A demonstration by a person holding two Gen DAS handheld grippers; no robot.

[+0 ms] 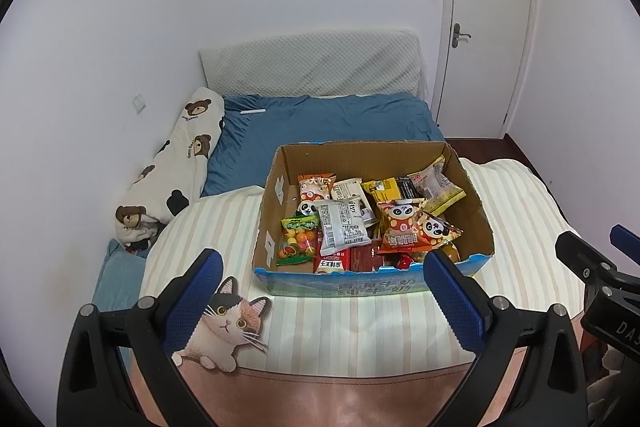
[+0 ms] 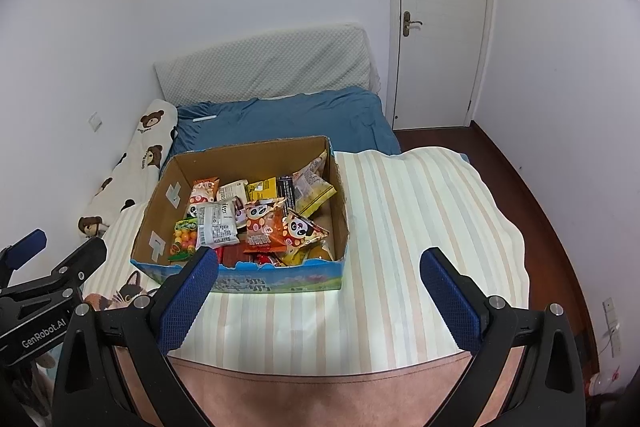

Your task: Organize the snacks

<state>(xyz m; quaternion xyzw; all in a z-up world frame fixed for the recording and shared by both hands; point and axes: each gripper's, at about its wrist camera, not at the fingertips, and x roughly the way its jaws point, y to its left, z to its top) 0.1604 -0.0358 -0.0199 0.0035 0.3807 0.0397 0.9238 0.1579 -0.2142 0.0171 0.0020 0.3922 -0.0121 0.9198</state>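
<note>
Fingers of both grippers gape empty before the cardboard box [image 1: 362, 285], bare striped blanket [image 2: 420, 227] rightward.

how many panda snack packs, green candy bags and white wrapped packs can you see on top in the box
Counting only what shows on top in the cardboard box:
panda snack packs: 3
green candy bag: 1
white wrapped packs: 2
Total: 6
More packets lie underneath, too hidden to sort.

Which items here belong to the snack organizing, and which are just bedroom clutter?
Job:
cardboard box
panda snack bags
green candy bag
white packet
left tool, open
right tool, open

Lying about:
bear-print pillow
blue blanket
cat picture
door
</note>
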